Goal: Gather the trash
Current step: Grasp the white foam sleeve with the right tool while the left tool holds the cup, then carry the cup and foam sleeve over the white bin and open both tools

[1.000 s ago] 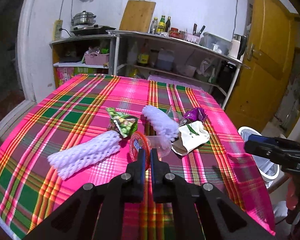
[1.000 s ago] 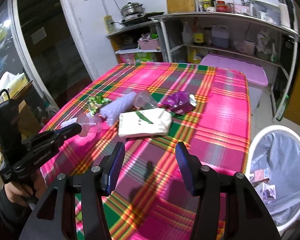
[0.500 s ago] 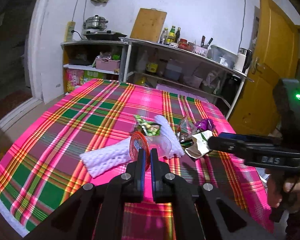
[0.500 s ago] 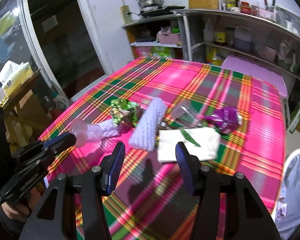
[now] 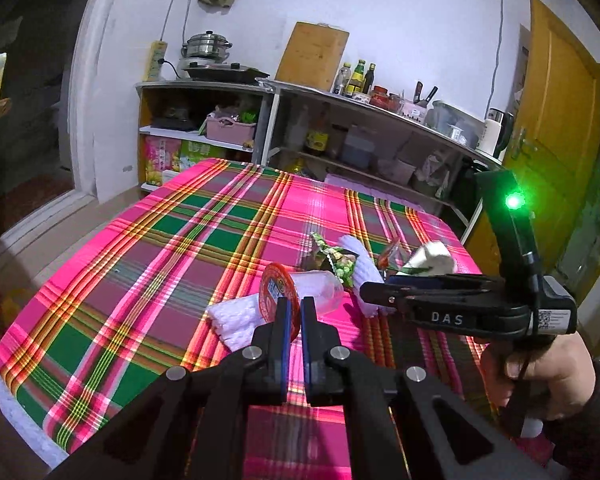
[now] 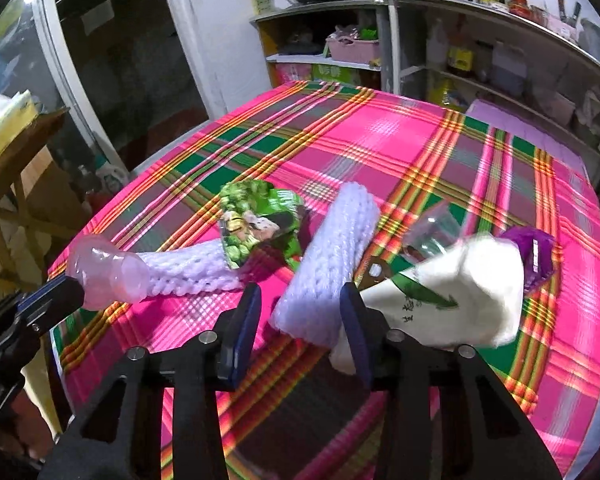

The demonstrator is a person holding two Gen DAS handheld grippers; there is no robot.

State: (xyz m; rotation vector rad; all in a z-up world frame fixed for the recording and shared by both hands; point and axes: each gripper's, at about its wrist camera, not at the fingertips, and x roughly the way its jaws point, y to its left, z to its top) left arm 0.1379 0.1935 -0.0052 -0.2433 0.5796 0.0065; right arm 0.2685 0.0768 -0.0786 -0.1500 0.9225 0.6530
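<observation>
My left gripper (image 5: pixel 294 312) is shut on the red lid of a clear plastic cup (image 5: pixel 314 290) and holds it above the plaid table; the cup also shows in the right wrist view (image 6: pixel 108 270). My right gripper (image 6: pixel 298 312) is open, its fingers either side of the near end of a white foam net sleeve (image 6: pixel 330 258). A second foam sleeve (image 6: pixel 188 270), a green snack wrapper (image 6: pixel 260 220), a white paper packet (image 6: pixel 460 292), a purple wrapper (image 6: pixel 536 252) and a clear cup (image 6: pixel 432 232) lie around it.
The table has a pink and green plaid cloth (image 5: pixel 160 264). Metal shelves (image 5: pixel 340 128) with bottles, pots and boxes stand behind it. A yellow door (image 5: pixel 560 152) is at the right. A wooden stand (image 6: pixel 16 152) is left of the table.
My right gripper has moved forward and down, so that the foam sleeve lies between its open fingers. My left gripper has drawn back from the pile with the cup.
</observation>
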